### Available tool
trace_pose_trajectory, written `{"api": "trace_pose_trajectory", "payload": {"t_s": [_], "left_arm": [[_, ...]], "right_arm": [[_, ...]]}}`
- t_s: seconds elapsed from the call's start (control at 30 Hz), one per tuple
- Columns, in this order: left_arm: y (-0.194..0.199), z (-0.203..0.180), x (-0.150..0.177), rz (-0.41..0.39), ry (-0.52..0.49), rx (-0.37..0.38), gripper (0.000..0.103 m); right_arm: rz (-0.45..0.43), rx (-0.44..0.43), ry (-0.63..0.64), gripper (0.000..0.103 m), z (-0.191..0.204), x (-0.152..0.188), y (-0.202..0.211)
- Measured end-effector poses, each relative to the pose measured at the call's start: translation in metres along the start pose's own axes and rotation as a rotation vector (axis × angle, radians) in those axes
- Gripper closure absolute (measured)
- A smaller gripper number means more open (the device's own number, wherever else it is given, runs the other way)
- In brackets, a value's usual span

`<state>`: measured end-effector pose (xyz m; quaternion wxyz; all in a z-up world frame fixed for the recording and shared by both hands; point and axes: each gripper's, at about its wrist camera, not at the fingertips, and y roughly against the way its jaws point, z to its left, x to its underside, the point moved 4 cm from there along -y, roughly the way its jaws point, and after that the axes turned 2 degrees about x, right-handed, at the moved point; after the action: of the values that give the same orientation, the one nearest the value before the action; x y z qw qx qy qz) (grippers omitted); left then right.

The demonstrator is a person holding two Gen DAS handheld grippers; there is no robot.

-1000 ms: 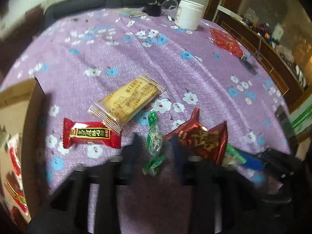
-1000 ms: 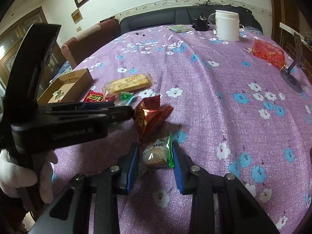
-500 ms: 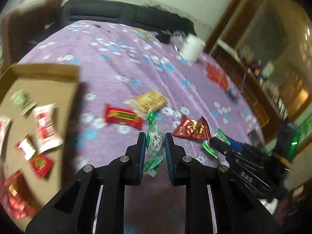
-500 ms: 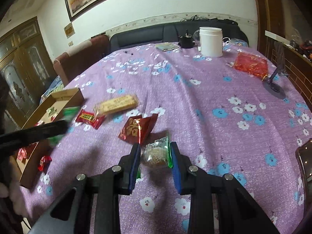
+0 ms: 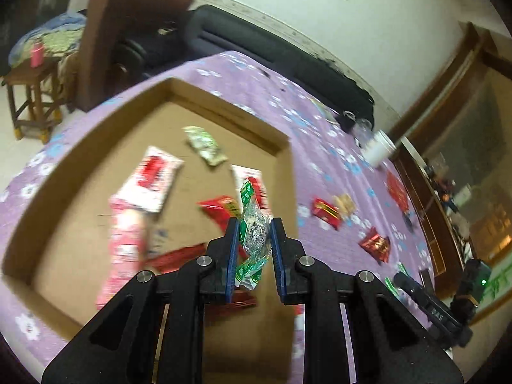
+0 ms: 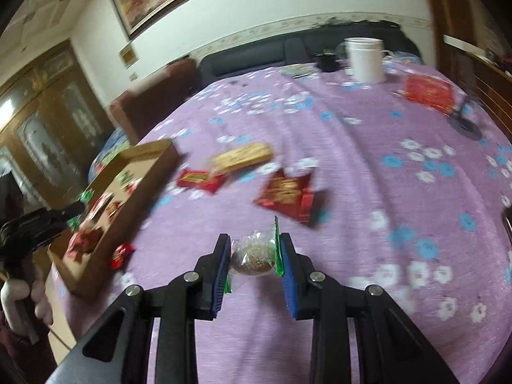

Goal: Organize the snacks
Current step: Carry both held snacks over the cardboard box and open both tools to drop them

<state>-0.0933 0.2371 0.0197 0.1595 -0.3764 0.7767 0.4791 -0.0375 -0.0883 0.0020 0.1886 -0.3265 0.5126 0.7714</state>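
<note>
My left gripper [image 5: 254, 236] is shut on a green-ended clear candy wrapper [image 5: 252, 233] and holds it above the open cardboard box [image 5: 284, 156], which holds several snack packets. My right gripper [image 6: 254, 254] is shut on a round brown cake in a clear, green-edged wrapper [image 6: 254, 256] above the purple floral tablecloth [image 6: 368, 176]. On the cloth lie a red triangular packet [image 6: 288, 192], a small red bar [image 6: 200, 179] and a yellow biscuit pack [image 6: 241, 156]. The box [image 6: 153, 172] and the left gripper [image 6: 38, 220] show at the left of the right wrist view.
A white jar [image 6: 364, 59], a red bag [image 6: 428, 91] and a black stand [image 6: 464, 121] sit at the table's far side. A dark sofa [image 5: 272, 48] runs behind the table. A small red packet [image 6: 121, 254] lies beside the box's near wall.
My left gripper has carried the green candy left from the cloth to above the box. My right gripper has lifted the wrapped cake and moved slightly left.
</note>
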Motion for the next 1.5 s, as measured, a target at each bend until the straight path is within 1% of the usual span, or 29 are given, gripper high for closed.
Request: {"api": "trace_pose_trajectory", "payload": {"t_s": [0.1,0.3,0.43,0.53,0.67,0.9,1.07,1.2,1.23,1.27,1.33,1.37,1.4,1.5], "left_arm": [[0.004,0.012,0.005,-0.003,0.006,-0.014,0.084],[0.011,0.035,0.011,-0.012,-0.019,-0.081,0.084],[0.014,0.052,0.007,-0.017,0.007,-0.083,0.084],[0.016,0.063,0.004,-0.021,0.021,-0.074,0.084],[0.015,0.068,0.001,-0.017,0.029,-0.063,0.084],[0.011,0.068,-0.001,-0.016,0.019,-0.074,0.084],[0.012,0.071,-0.002,-0.019,0.030,-0.071,0.084],[0.014,0.072,-0.003,-0.014,0.044,-0.066,0.084],[0.015,0.073,-0.003,-0.012,0.050,-0.065,0.084],[0.016,0.074,-0.003,-0.012,0.058,-0.064,0.080],[0.019,0.074,-0.004,-0.017,0.072,-0.048,0.070],[0.020,0.073,-0.004,-0.021,0.077,-0.038,0.062],[0.022,0.070,-0.004,-0.027,0.080,-0.034,0.056],[0.029,0.063,-0.005,-0.043,0.082,-0.023,0.056]], "right_arm": [[0.011,-0.037,0.064,0.070,0.034,-0.007,-0.006],[0.047,-0.117,0.196,0.070,0.110,-0.013,-0.024],[0.067,-0.148,0.268,0.070,0.152,-0.013,-0.039],[0.080,-0.163,0.294,0.070,0.171,-0.012,-0.047],[0.099,-0.168,0.301,0.070,0.186,-0.011,-0.059],[0.144,-0.175,0.318,0.070,0.211,-0.016,-0.084],[0.167,-0.178,0.355,0.068,0.231,-0.018,-0.105],[0.155,-0.170,0.373,0.068,0.239,-0.014,-0.111],[0.154,-0.177,0.368,0.066,0.238,-0.014,-0.110],[0.152,-0.188,0.359,0.061,0.237,-0.015,-0.108],[0.137,-0.198,0.344,0.055,0.234,-0.018,-0.103],[0.123,-0.198,0.341,0.055,0.232,-0.020,-0.099],[0.111,-0.194,0.342,0.054,0.231,-0.022,-0.096],[0.075,-0.187,0.330,0.054,0.223,-0.028,-0.083]]}}
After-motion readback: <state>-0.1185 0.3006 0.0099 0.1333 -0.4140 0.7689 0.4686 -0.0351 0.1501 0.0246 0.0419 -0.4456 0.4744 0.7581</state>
